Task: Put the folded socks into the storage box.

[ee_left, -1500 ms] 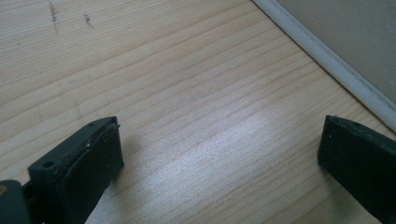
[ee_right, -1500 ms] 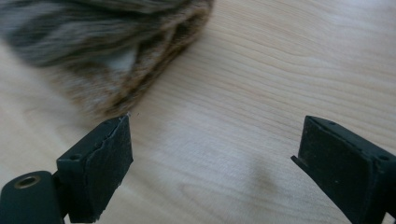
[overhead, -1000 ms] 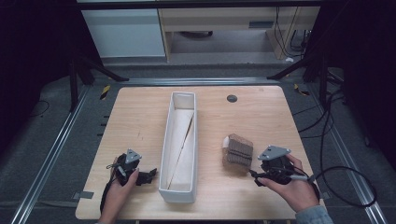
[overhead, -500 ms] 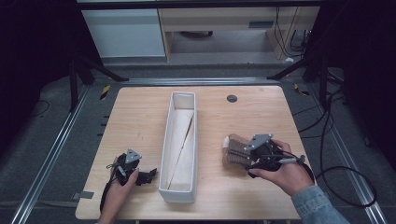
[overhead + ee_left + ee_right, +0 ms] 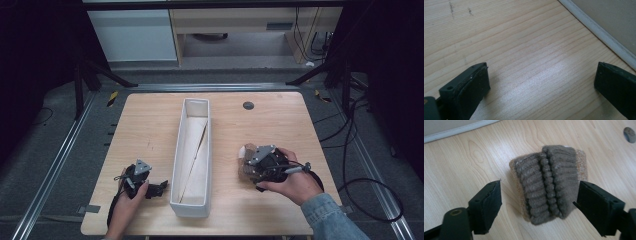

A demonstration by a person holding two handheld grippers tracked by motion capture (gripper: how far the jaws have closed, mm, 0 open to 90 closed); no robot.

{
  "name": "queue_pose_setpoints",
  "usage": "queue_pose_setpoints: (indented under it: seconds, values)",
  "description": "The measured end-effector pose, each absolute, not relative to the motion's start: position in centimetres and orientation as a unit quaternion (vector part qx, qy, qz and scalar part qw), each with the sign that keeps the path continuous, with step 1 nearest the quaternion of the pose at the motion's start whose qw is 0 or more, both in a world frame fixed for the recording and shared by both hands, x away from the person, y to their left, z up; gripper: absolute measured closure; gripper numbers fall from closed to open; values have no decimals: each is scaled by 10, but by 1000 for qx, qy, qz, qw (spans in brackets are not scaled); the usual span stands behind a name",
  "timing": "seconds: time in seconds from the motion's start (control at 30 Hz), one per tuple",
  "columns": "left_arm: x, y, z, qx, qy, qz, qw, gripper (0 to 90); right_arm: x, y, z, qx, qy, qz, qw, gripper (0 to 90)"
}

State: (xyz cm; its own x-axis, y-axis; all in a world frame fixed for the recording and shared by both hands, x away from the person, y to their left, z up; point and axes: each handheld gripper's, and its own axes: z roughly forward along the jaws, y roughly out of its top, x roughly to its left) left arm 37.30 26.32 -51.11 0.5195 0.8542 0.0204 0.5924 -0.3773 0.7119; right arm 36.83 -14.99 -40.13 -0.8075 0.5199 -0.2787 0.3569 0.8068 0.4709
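folded brown knitted item (image 5: 550, 183), ribbed, probably a pair of socks or a cuffed sleeve, lying flat on the wooden tabletop (image 5: 150, 125) to the right of the long white box (image 5: 192, 202), near but not touching it. right gripper (image 5: 539, 205) with its jaws apart on either side of the knit, the right jaw at its edge, the left jaw clear of it with bare wood between; in the high view this gripper (image 5: 250, 167) now lies over the knit (image 5: 245, 152), whereas a second earlier it sat nearer the right edge of the tabletop, off the item, and half a second ago was partway across. the approach thus appears complete and a closing grasp is judged the step in hand; nothing is lifted yet. left gripper (image 5: 539, 82) with jaws wide apart over bare wood, holding nothing, the white box wall (image 5: 599, 32) just beyond; in the high view it (image 5: 157, 189) rests at the box's left side, unchanged over the second. the box holds only a slanted pale divider. a small dark round disc (image 5: 248, 105) lies at the far side of the tabletop. no brand, label or writing is legible on any item
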Motion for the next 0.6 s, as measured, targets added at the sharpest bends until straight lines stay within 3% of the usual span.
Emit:
queue_pose_setpoints:
  seconds: [0.3,0.6]
  values:
    - [373,263,-511,807,448,197,332,0,388,-140,-422,224,937,183,195,106]
    - [373,263,-511,807,447,197,332,0,398,-139,-440,223,943,166,185,107]
